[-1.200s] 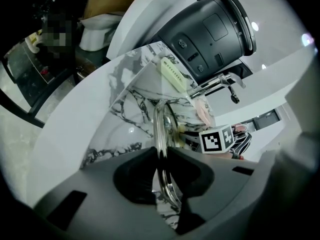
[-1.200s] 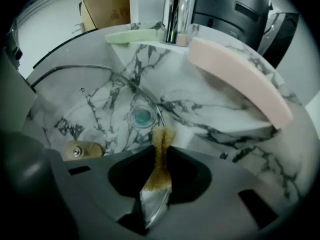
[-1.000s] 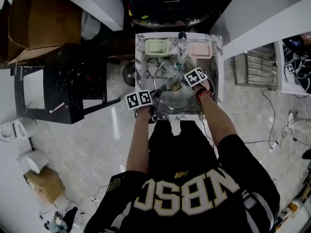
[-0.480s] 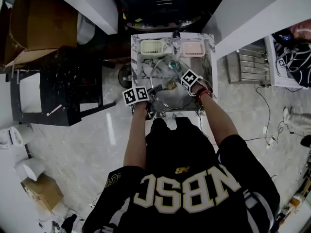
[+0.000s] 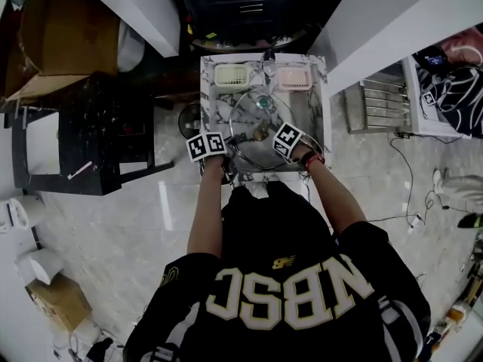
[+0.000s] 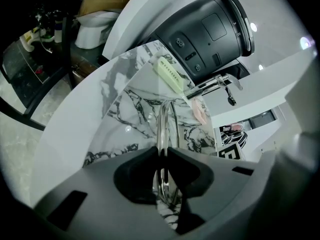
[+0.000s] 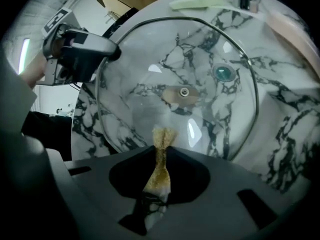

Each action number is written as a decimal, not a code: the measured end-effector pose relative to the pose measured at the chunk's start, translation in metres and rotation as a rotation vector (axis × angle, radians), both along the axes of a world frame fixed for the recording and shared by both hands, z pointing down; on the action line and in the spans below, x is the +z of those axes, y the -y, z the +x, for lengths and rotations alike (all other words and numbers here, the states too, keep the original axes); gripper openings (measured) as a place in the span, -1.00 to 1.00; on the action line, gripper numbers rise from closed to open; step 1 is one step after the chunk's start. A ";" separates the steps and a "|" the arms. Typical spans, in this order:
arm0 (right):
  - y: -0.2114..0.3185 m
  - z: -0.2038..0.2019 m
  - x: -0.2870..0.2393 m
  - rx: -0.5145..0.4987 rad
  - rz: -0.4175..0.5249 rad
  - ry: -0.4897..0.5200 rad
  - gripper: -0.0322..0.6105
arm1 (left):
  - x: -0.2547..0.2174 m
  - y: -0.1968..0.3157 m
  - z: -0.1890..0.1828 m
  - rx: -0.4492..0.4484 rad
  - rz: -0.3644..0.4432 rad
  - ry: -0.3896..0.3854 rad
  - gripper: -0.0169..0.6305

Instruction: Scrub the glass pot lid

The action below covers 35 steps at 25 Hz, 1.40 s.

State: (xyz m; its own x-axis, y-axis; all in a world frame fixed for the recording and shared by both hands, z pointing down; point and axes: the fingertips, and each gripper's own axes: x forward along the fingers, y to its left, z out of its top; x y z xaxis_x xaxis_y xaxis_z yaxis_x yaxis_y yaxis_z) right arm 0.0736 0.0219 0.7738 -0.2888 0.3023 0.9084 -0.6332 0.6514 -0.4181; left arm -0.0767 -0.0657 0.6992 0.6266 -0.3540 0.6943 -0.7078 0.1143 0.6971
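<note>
The right gripper (image 7: 161,149), jaws pinched on a golden scrub pad (image 7: 159,171), has drawn back across the glass pot lid (image 7: 145,69) toward the sink's (image 7: 292,124) near edge, probably mid-stroke, while the left gripper (image 6: 162,154), jaws clamped on its rim, steadies it.

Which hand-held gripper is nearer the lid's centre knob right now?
Right. The right hand-held gripper, shut on a scrub pad, points at the glass lid just short of the knob. The left hand-held gripper clamps the lid's outer edge, farther away.
</note>
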 end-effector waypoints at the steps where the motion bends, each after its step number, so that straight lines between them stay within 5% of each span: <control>1: -0.004 -0.005 -0.003 -0.002 -0.005 0.026 -0.67 | 0.000 0.000 0.000 0.000 -0.001 -0.002 -0.71; 10: -0.012 -0.076 -0.048 0.022 -0.026 0.347 -0.68 | 0.001 0.001 0.000 -0.007 -0.009 -0.004 -0.71; 20: 0.019 -0.114 -0.073 0.141 0.077 0.486 -0.68 | 0.001 0.001 0.001 -0.004 -0.011 -0.006 -0.71; 35: 0.060 -0.112 -0.069 -0.032 0.246 0.406 -0.69 | -0.002 0.003 0.001 -0.023 -0.022 -0.034 -0.71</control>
